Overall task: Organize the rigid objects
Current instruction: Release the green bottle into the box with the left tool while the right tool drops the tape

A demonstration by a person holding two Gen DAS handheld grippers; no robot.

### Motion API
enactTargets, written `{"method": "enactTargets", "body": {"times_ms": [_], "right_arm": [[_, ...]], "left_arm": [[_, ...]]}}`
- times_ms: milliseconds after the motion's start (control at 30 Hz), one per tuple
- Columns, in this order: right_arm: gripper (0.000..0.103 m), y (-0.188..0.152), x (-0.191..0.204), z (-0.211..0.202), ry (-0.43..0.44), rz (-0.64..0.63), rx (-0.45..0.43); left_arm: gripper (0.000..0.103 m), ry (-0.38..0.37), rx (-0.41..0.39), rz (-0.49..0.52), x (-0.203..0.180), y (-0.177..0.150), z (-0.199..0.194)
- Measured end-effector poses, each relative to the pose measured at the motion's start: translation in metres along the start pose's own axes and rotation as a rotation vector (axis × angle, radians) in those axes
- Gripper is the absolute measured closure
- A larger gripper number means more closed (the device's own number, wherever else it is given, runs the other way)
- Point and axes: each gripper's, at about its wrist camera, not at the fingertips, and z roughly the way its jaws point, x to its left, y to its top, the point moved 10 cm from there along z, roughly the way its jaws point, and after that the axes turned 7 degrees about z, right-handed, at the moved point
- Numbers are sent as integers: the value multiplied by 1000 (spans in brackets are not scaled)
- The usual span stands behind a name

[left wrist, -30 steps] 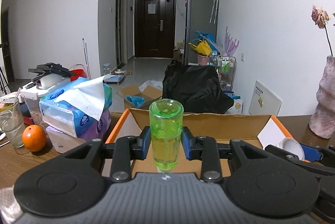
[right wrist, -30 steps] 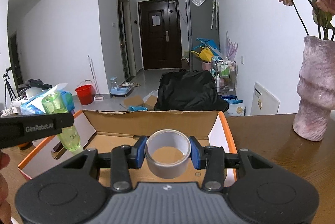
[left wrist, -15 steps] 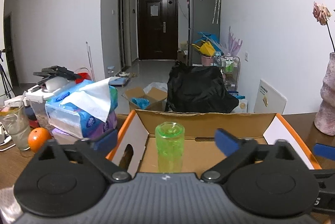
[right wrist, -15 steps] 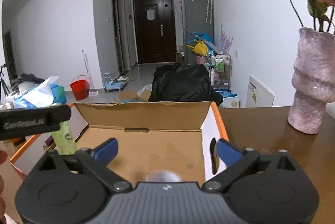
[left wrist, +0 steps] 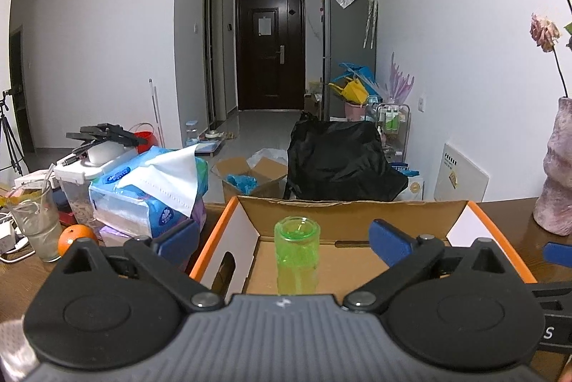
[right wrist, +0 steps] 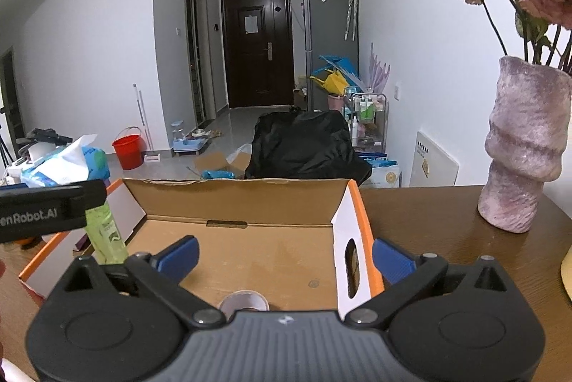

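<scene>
Both grippers have just let go. The left gripper (left wrist: pixel 282 237), which was clamped on the green bottle (left wrist: pixel 296 255) a second ago, now has its blue pads spread wide apart, and the bottle stands upright on its own on the floor of the cardboard box (left wrist: pixel 352 207), toward the box's left side, touching neither pad. The right gripper (right wrist: pixel 284 255) has done the same with the roll of grey tape (right wrist: pixel 243 299): its jaws have just been opening and now stand fully apart, and the roll lies flat on the box floor at the near edge, half hidden behind the gripper body. Nothing is held in either one.

Judging from this, two rigid objects are now stowed, and the step in hand is a release that looks complete; the grippers need only draw back clear of the box before anything else is fetched.

Around the box, on the brown table: a pack of tissues (left wrist: pixel 150 192) just left of it, an orange (left wrist: pixel 77 237) and a drinking glass (left wrist: pixel 34 224) farther left, and a pink vase (right wrist: pixel 525 146) with dried roses well off to the right. The bottle stands tall and narrow, so a careless backward pull by the left gripper could tip it. The box's orange-edged side flaps stand up close beside both grippers.
</scene>
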Motion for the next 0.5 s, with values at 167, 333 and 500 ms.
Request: {"method": "enactTargets", "body": {"times_ms": [167,333,500], "right_arm": [[0,1,-2,-10,-11,-12,-7],[0,1,-5,-21,-16,-21,-15],[0,-1,-6,-34,-20,-30,-22]], "left_arm": [[0,-6,-11,-6,1,3,-10],[0,-12,-20,1,1,3,-20],[0,-24,-34,-6,3,2,-34]]}}
